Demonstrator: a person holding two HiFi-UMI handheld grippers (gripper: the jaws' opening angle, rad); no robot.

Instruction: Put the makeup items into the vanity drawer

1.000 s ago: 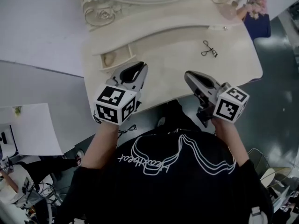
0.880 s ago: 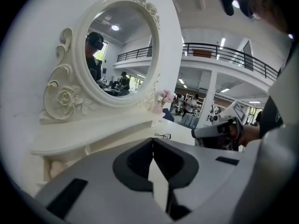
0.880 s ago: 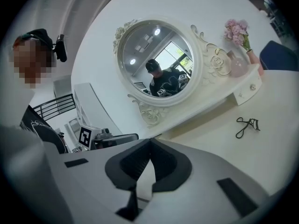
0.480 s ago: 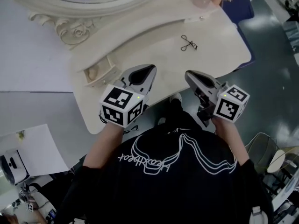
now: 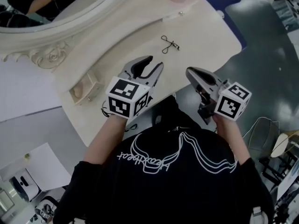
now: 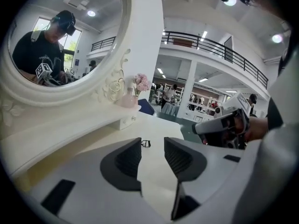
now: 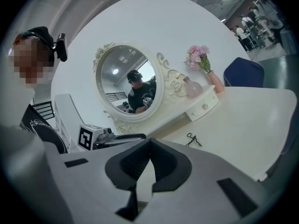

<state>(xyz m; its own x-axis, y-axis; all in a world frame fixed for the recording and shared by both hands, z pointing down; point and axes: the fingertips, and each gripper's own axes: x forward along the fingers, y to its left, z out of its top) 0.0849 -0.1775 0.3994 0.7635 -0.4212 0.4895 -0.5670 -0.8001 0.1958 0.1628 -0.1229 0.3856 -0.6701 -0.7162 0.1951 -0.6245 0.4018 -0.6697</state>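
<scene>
Thin black wire eyelash curler [image 5: 170,43] lies flat on smooth cream vanity top [image 5: 205,36], well apart from small open drawer [image 5: 86,88] at its L end. Left gripper [image 5: 154,63]: ribbed dark jaws opening, nothing betw. them. Right gripper [image 5: 189,71]: jaws pressed together, empty.

big oval mirror [image 7: 126,80] with a carved white frame at the back, and it's reflecting someone in a black tee. right of it there's pink flowers [image 7: 198,56] in a pinkish vase [image 7: 216,84], plus a rounded pink bottle [image 7: 191,87], perfume maybe, too small to tell. a blue seat [image 7: 243,73] stands further right. an upstairs balcony railing [image 6: 210,43] runs across the hall behind.
</scene>
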